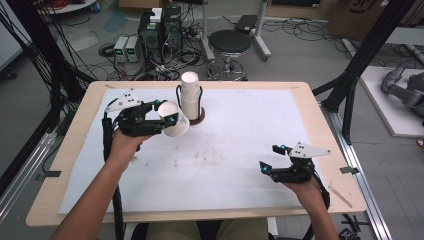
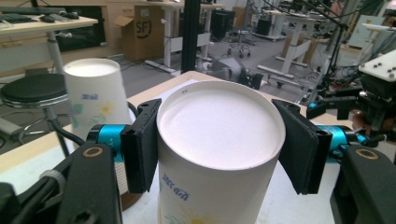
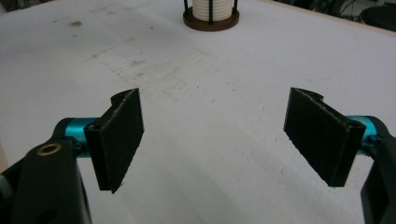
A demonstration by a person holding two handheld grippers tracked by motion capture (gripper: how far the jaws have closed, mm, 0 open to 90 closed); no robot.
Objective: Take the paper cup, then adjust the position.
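Observation:
A white paper cup [image 1: 176, 125] with a small flower print lies tilted between the jaws of my left gripper [image 1: 167, 114], which is shut on it at the table's back left. In the left gripper view the cup [image 2: 219, 186] shows its recessed bottom, and both pads [image 2: 140, 149] press on its sides. Just right of it a stack of white cups [image 1: 190, 95] stands upside down in a dark wire holder [image 1: 198, 119]; the same stack [image 2: 93, 93] appears behind the left pad. My right gripper [image 1: 270, 158] rests open near the front right, nothing between its jaws [image 3: 215, 135].
A white mat [image 1: 225, 165] covers the wooden table [image 1: 75, 150] and carries faint smudges in the middle. The holder's round base [image 3: 211, 18] stands far ahead of the right jaws. Beyond the table's far edge are a black stool [image 1: 229, 42], computers [image 1: 160, 30] and cables on the floor.

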